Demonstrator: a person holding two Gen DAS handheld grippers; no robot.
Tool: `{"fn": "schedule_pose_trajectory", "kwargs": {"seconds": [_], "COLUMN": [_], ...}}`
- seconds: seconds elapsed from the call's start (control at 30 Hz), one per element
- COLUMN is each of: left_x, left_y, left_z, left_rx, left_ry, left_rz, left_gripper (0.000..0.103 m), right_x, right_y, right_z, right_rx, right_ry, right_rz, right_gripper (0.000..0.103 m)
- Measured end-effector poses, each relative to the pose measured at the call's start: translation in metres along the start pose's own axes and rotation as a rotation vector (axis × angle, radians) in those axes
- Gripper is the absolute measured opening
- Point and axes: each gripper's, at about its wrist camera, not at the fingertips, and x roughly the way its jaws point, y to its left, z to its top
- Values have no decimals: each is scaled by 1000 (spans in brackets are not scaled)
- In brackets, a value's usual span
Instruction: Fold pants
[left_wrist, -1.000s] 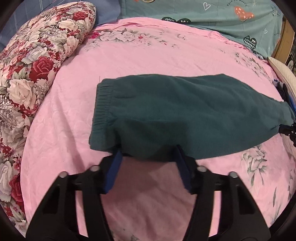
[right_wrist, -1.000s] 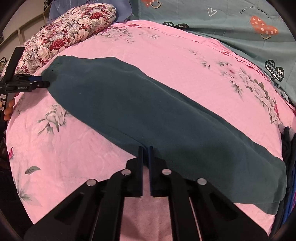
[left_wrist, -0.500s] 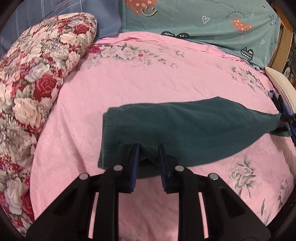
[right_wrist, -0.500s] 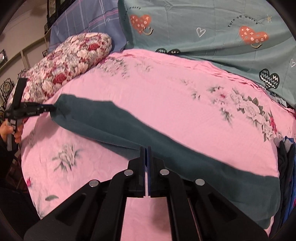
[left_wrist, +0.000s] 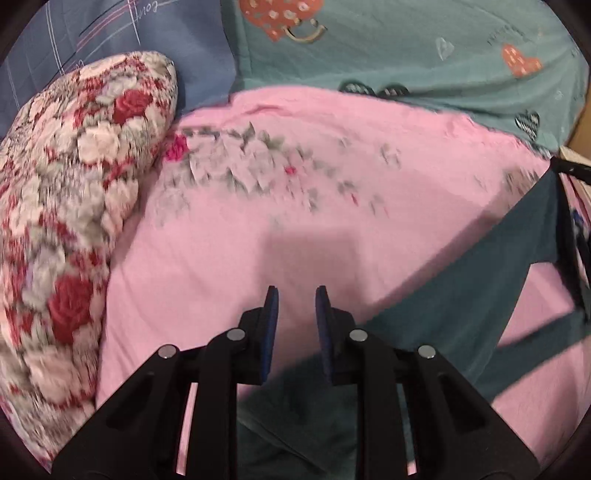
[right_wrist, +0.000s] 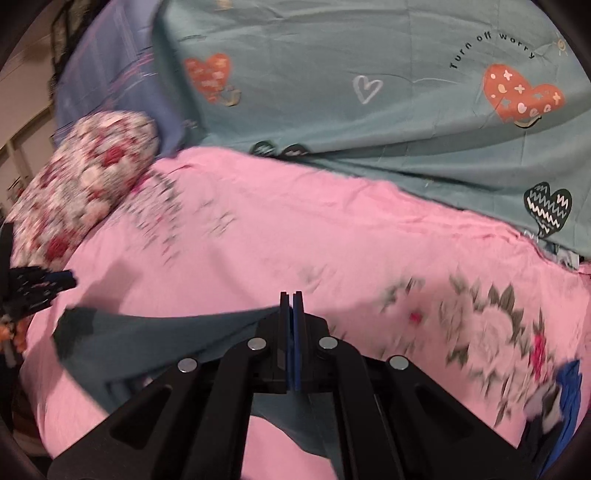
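Readable on the teal sheet (right_wrist: 369, 129) at the head of the bed, in curved black letters: "Turn off worry", above an orange heart. On the same sheet in the left wrist view only blurred traces of letters near the top right, not legible. On the blue checked cloth (left_wrist: 110, 37) beside it a few pale letters, upside down, also not legible.

On the right gripper (right_wrist: 291, 295), fingers pressed together and pinching an edge of the dark green pants (right_wrist: 147, 339). From there, stretched leftward above the pink bed cover (right_wrist: 332, 229) toward the left gripper (right_wrist: 37, 291), visible only at the left edge of that view.

On the left gripper (left_wrist: 293, 295), fingers spread apart, with only pink bed cover (left_wrist: 295, 221) visible between the tips. Pants (left_wrist: 461, 295) lying under and to the right of these fingers, rising in a band to the right edge of the view, and ending there at a black part cut off by the frame.

Strong motion blur in both views, mostly on the flowered pillow (left_wrist: 74, 221) at the left side of the bed and on the flower print. Lower part of the pants hidden behind the black gripper bodies.
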Motion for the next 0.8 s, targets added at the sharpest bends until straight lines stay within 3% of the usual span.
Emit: {"fn": "schedule_pose_trajectory", "kwargs": {"seconds": [0.03, 0.1, 0.13, 0.17, 0.27, 0.33, 0.37, 0.47, 0.63, 0.8], "left_x": [-2, -14, -20, -29, -52, -62, -68, -79, -79, -73], "left_y": [0, 0, 0, -1, -1, 7, 13, 21, 30, 34], "left_z": [10, 18, 15, 4, -39, -66, -80, -111, -148, -172], "left_rx": [3, 0, -1, 7, 33, 12, -1, -5, -17, -23], "left_ry": [-14, -34, -36, -35, -38, -29, -28, -41, -46, -44], "left_rz": [8, 15, 10, 9, 4, -1, 6, 49, 72, 52], "left_gripper": [21, 27, 36, 42, 42, 42, 42, 45, 50, 52], "right_x": [19, 61, 69, 68, 49, 34, 28, 22, 35, 54], "right_y": [-8, -24, -23, -17, 25, 77, 109, 178, 239, 251], "right_z": [9, 8, 1, -7, -47, -84, -105, -146, -153, -150], "right_rx": [25, 70, 55, 43, 67, 40, 6, -56, -20, 85], "right_ry": [27, 167, 190, 180, 200, 264, 307, 401, 426, 454], "right_rz": [-34, -129, -173, -136, 213, 435, 535, 673, 697, 654], "right_gripper": [0, 5, 10, 10, 11, 33, 37, 38, 38, 38]}}
